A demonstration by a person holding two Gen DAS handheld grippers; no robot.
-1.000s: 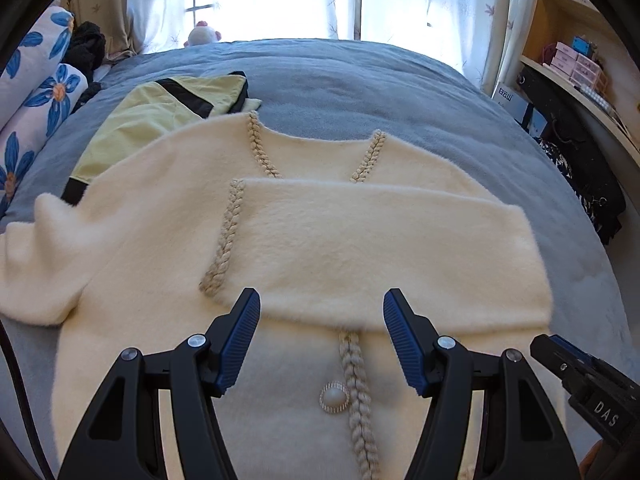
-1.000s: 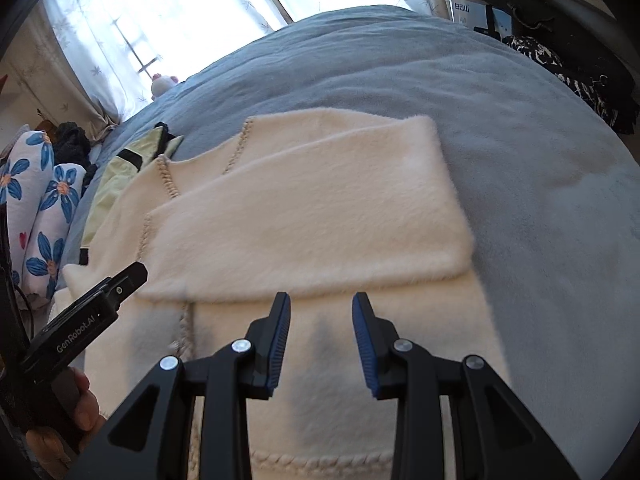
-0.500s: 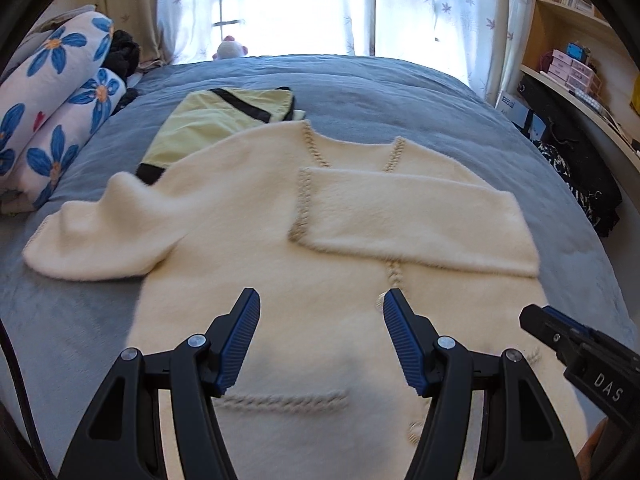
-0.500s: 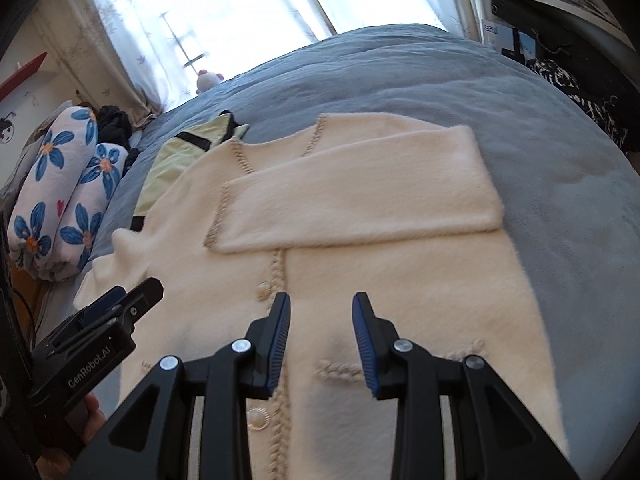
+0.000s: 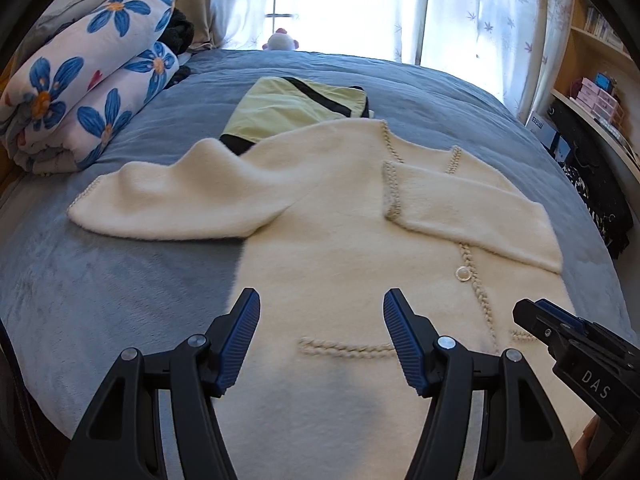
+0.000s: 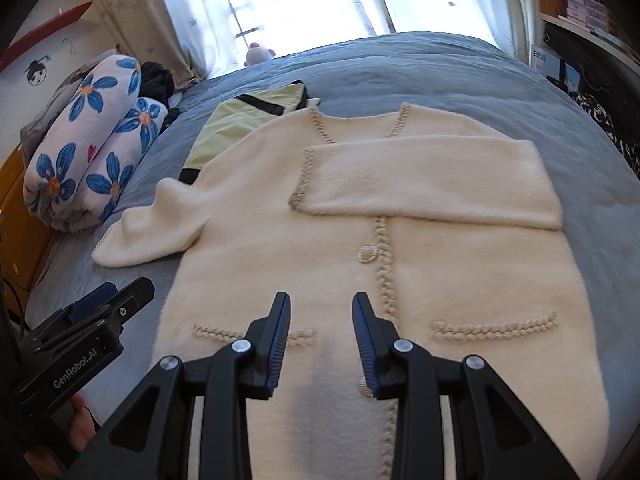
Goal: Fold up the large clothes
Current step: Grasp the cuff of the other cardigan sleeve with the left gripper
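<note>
A cream fuzzy cardigan (image 5: 344, 248) with braided trim lies flat, front up, on the grey-blue bed; it also shows in the right wrist view (image 6: 400, 256). Its right sleeve (image 6: 432, 176) is folded across the chest. Its left sleeve (image 5: 180, 200) lies stretched out to the left on the bed. My left gripper (image 5: 320, 340) is open and empty above the cardigan's lower left hem. My right gripper (image 6: 322, 340) is open and empty above the lower middle of the cardigan, near the button band.
A folded yellow-green garment with black trim (image 5: 296, 108) lies behind the cardigan. Rolled floral bedding (image 5: 88, 92) sits at the left edge of the bed (image 5: 100, 292). Shelves and dark clutter (image 5: 592, 152) stand on the right. Curtains and a window are behind.
Both grippers have pulled back toward the cardigan's hem and lifted away. The left gripper has also turned left, bringing the outstretched sleeve into view. The cardigan has not moved.
</note>
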